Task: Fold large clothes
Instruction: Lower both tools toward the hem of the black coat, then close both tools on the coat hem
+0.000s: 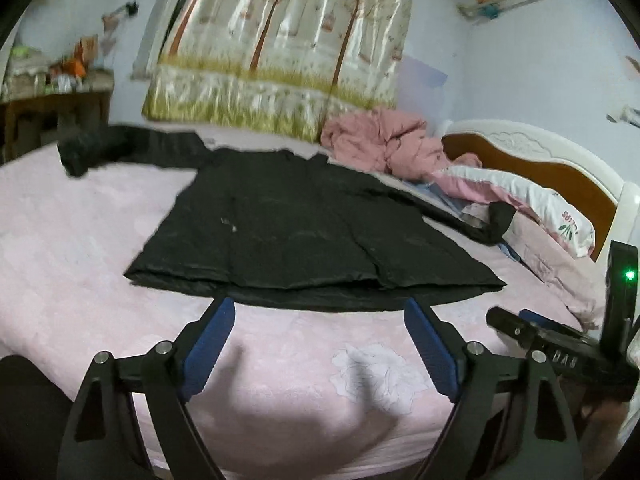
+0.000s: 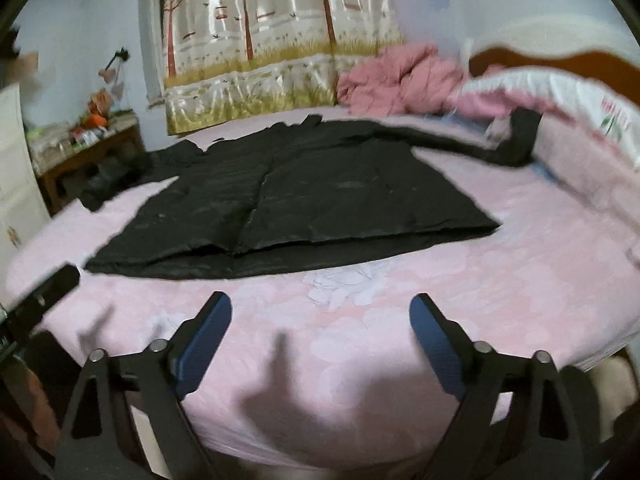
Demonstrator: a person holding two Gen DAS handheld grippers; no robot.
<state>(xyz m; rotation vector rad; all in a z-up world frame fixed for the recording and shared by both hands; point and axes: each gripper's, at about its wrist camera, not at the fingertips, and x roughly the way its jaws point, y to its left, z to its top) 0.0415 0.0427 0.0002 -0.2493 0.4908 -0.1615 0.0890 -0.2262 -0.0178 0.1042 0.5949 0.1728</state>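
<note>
A large black coat (image 1: 296,224) lies spread flat on the pink bed (image 1: 80,240), front up, both sleeves stretched out to the sides. It also shows in the right wrist view (image 2: 320,192). My left gripper (image 1: 320,312) is open and empty, hovering just short of the coat's near hem. My right gripper (image 2: 320,308) is open and empty, a little back from the hem over the sheet. The right gripper also shows at the right edge of the left wrist view (image 1: 560,344).
A crumpled pink quilt (image 1: 384,140) and a white pillow (image 1: 532,200) lie at the bed's head by the headboard (image 1: 560,160). A tree-print curtain (image 1: 280,48) hangs behind. A cluttered wooden table (image 1: 52,96) stands at the far left.
</note>
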